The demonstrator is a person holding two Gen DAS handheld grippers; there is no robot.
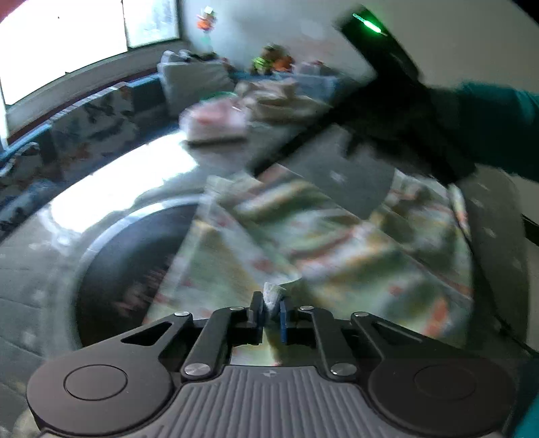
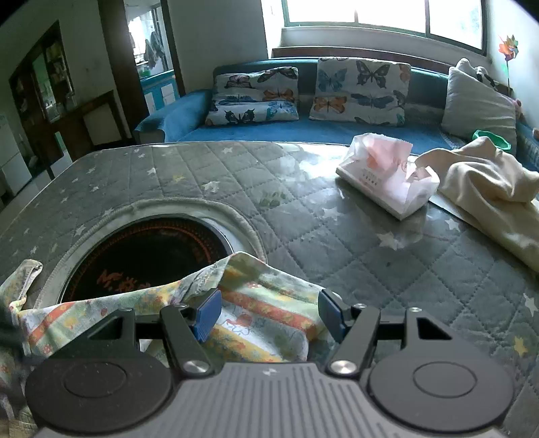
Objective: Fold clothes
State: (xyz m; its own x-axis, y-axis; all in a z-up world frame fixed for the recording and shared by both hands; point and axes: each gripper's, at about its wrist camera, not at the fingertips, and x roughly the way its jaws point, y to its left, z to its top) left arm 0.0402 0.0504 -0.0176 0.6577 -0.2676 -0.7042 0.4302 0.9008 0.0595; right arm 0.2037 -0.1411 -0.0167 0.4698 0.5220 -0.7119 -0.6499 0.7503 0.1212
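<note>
The left gripper [image 1: 271, 311] is pinched tight on a bunched edge of the patterned cloth [image 1: 323, 242], a pale tuft poking up between its nearly closed fingers; that view is badly blurred. The cloth, striped in green, orange and white, spreads away from the gripper over the grey quilted table cover [image 2: 337, 236] and lies partly over the round dark hotplate [image 2: 151, 256] set into the table. In the left wrist view the cloth lies to the right of the hotplate, and beyond it a black device with a green light [image 1: 370, 25] is held by a gloved hand with a teal sleeve [image 1: 498, 124]. In the right wrist view the right gripper [image 2: 269, 311] stands released, its blue pads [image 2: 209, 311] wide apart just above a raised fold of the same cloth, gripping nothing. Right of the hotplate and farther back, a white tissue pack [image 2: 387, 178] rests on the cover, with a cream garment [image 2: 488, 188] heaped just beside it. Behind the table runs a blue sofa [image 2: 303, 131] with butterfly cushions [image 2: 360, 91].
</note>
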